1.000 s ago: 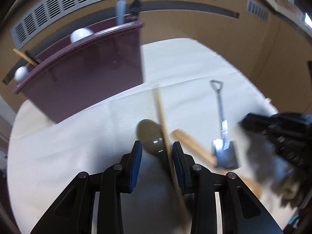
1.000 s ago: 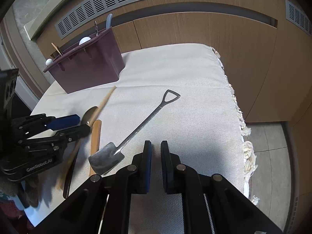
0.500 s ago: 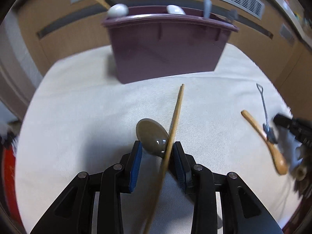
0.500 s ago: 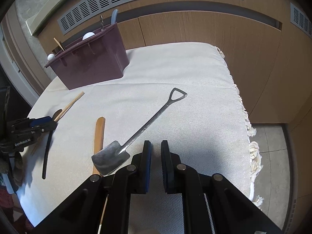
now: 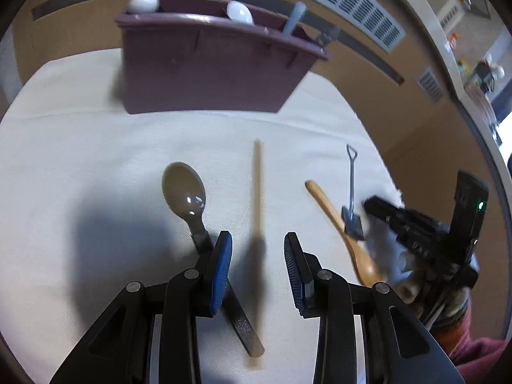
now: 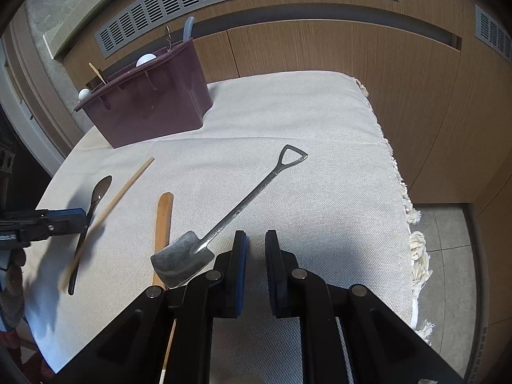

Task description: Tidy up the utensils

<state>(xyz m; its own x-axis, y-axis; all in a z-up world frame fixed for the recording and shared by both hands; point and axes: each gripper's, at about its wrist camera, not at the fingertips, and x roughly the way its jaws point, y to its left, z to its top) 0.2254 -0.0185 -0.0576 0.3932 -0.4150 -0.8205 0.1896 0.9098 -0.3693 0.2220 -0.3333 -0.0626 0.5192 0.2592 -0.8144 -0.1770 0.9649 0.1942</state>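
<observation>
A maroon utensil caddy (image 5: 204, 64) (image 6: 150, 105) stands at the back of the cloth with several utensils in it. On the cloth lie a dark spoon (image 5: 185, 195) (image 6: 96, 198), a wooden chopstick (image 5: 257, 188) (image 6: 124, 188), a wooden spoon (image 5: 339, 224) (image 6: 163, 224) and a metal shovel-shaped spoon (image 5: 351, 198) (image 6: 230, 217). My left gripper (image 5: 257, 272) is open and empty, with the blurred chopstick lying between its fingers and the dark spoon beside its left finger. My right gripper (image 6: 255, 272) is nearly shut and empty, just right of the shovel spoon's blade.
The cream cloth (image 6: 288, 121) covers the table, with a fringed edge (image 6: 412, 233) on the right above a tiled floor. Wooden panels and a vent grille (image 6: 249, 6) rise behind the caddy. The right gripper's body (image 5: 416, 233) sits beside the wooden spoon.
My left gripper has opened and let go of the chopstick, which now drops to the cloth, still blurred. The dark spoon lies free. The right gripper has hardly moved.
</observation>
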